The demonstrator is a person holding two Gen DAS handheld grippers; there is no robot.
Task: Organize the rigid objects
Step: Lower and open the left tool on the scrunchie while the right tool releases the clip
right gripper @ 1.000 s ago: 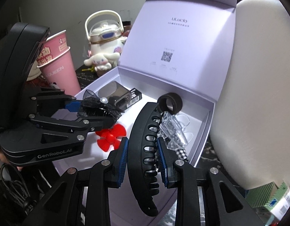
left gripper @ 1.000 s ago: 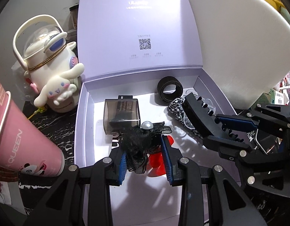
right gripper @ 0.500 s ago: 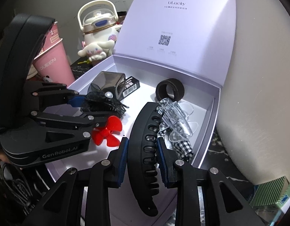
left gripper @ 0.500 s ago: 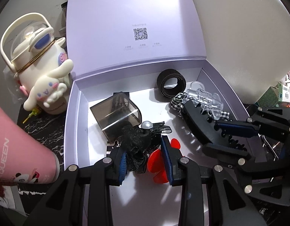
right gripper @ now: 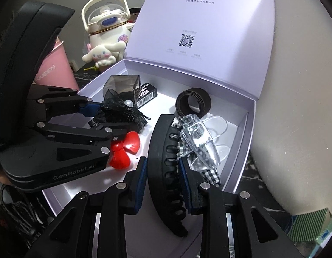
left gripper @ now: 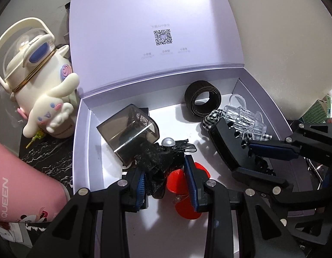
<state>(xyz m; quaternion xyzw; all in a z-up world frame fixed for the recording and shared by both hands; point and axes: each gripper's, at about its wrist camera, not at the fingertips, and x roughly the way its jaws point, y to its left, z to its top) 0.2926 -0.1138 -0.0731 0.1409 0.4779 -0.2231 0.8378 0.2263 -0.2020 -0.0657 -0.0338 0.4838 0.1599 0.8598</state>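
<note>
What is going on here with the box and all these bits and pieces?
A person is sorting hair accessories into an open lilac box, one claw in each hand. The left claw is shut on a black lace bow with a pearl, held over the box above a red propeller. The right claw is shut on a big black hair clip. A clear clip, a checked bow, a dark ring and a smoky case already lie inside.

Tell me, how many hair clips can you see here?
3 that I can tell. A black claw clip in the right gripper, a black lace clip in the left gripper, a clear clip in the box. Others may be hidden.
</note>
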